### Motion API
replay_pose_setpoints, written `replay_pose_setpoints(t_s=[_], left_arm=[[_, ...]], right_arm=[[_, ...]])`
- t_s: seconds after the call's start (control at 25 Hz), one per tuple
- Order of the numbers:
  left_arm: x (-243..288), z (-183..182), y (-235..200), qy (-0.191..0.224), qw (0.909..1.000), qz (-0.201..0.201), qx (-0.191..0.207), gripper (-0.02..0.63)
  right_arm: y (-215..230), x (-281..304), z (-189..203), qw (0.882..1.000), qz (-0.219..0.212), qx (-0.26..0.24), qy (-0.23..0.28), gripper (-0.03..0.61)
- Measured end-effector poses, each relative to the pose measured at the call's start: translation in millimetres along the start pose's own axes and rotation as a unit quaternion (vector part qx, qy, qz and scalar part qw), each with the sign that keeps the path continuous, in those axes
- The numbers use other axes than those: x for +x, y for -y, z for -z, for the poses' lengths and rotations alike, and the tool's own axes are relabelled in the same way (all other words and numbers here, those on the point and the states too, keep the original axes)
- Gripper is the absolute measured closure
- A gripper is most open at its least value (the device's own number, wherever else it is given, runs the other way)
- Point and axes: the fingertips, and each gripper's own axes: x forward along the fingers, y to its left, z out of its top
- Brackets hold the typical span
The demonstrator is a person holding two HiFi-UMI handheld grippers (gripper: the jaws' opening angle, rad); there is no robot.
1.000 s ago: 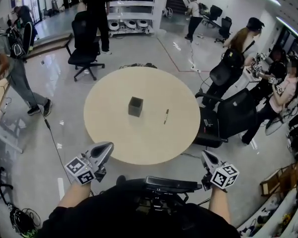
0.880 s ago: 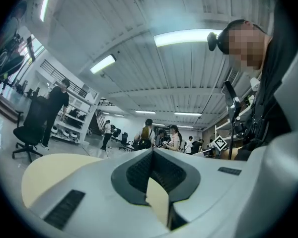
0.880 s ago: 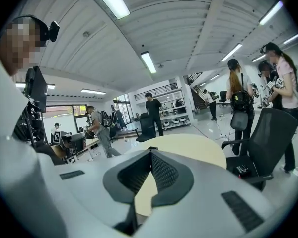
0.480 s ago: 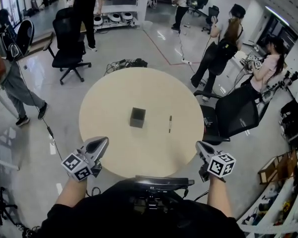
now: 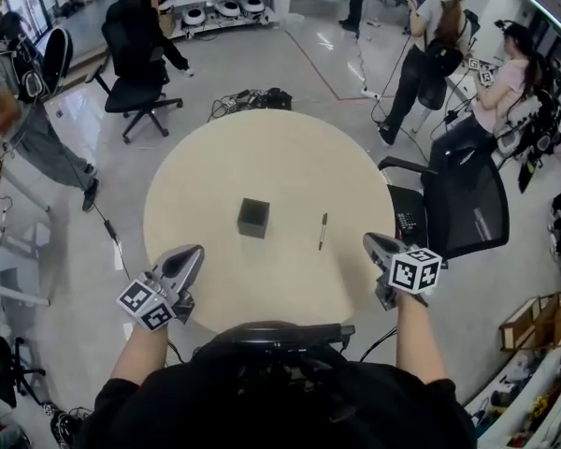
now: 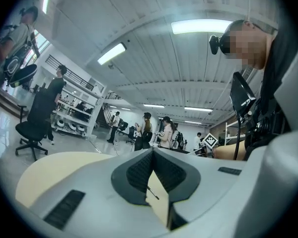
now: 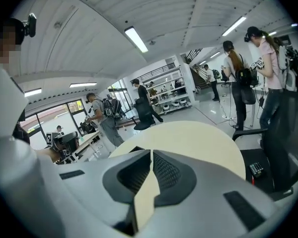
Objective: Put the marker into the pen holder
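Note:
A dark square pen holder (image 5: 253, 217) stands near the middle of the round beige table (image 5: 280, 148). The black marker (image 5: 323, 231) lies flat to its right, apart from it. My left gripper (image 5: 194, 252) hovers over the table's near left edge, jaws shut and empty. My right gripper (image 5: 368, 242) hangs at the near right edge, jaws shut and empty, a short way from the marker. In the left gripper view the marker (image 6: 153, 194) shows as a thin dark line below the closed fingertips (image 6: 148, 158). The right gripper view shows closed pads (image 7: 159, 165) over the table (image 7: 198, 138).
A black office chair (image 5: 467, 209) stands close to the table's right side. Another chair (image 5: 136, 64) is at the back left. Cables (image 5: 252, 101) lie on the floor behind the table. People stand at the back right (image 5: 430, 36) and far left (image 5: 19, 92).
The table has come nearer in the head view. Both grippers have moved forward and up, from off the table to its near edge. Bystanders have shifted.

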Motion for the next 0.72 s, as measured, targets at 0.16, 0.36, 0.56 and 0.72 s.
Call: replay_pose_setpoints(t_s=[0.16, 0.36, 0.56, 0.72], left_arm=[[25, 11, 10, -0.01, 0.9994, -0.032, 0.001, 0.612], [60, 41, 2, -0.038, 0.9985, -0.036, -0.015, 0.612], [53, 55, -27, -0.057, 0.9972, -0.035, -0.032, 0.612], [35, 64, -50, -0.071, 0.9958, -0.039, -0.041, 0.612]], right_arm=[[44, 33, -1, 0.999, -0.02, 0.005, -0.04, 0.577], [94, 95, 20, 0.995, -0.013, 0.027, -0.1, 0.503], [110, 147, 64, 0.983, 0.029, 0.061, -0.168, 0.422], [120, 186, 87, 0.969, 0.067, 0.097, -0.215, 0.419]])
